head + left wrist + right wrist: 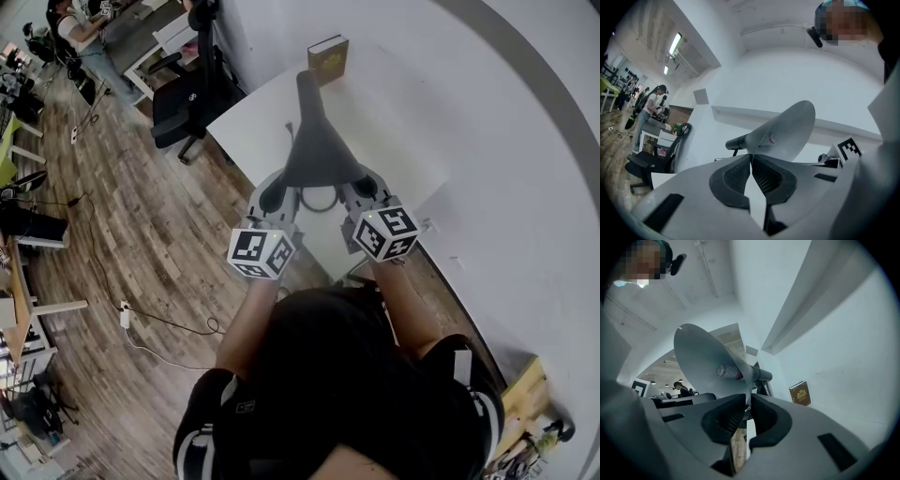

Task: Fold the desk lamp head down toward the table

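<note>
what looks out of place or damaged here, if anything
Nothing stands out. The grey cone-shaped lamp shade looks intact, its thin rim pinched by the left gripper and the right gripper. The brown hardcover book stands upright at the far corner of the white table.

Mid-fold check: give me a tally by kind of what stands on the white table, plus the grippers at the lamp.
desk lamp: 1
book: 1
grippers: 2, the left gripper and the right gripper, each pinching the shade's rim
total: 4
</note>
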`<state>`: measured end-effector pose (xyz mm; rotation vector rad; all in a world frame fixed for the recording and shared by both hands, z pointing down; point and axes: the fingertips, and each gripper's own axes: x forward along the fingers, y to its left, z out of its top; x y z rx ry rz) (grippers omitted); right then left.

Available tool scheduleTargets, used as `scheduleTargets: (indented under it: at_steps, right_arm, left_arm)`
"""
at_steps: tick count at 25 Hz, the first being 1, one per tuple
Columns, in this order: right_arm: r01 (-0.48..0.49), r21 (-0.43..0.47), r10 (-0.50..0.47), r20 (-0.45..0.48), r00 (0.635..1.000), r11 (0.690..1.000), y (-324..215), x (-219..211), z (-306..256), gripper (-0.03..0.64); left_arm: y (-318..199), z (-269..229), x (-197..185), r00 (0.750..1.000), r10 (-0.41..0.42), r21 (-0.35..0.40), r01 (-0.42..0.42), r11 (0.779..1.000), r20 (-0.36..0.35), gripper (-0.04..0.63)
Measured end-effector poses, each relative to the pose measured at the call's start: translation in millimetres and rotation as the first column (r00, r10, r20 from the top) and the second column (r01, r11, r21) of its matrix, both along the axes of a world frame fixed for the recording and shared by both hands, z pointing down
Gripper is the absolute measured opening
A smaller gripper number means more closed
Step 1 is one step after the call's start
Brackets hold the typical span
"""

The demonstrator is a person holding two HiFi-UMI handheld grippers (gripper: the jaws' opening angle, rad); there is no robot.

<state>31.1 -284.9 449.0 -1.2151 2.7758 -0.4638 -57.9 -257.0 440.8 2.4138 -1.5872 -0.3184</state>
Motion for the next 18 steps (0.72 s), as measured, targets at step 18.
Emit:
scheduleTargets:
  at_steps: [18]
  right_arm:
    - [0.003, -0.011, -0.004, -0.044, 0.999, 1.0, -6, 1, 38, 0.043]
  left_arm:
    - [-4, 38, 0, 0.999, -0.026, -0.026, 0.027, 0.999, 0.037, 0.028]
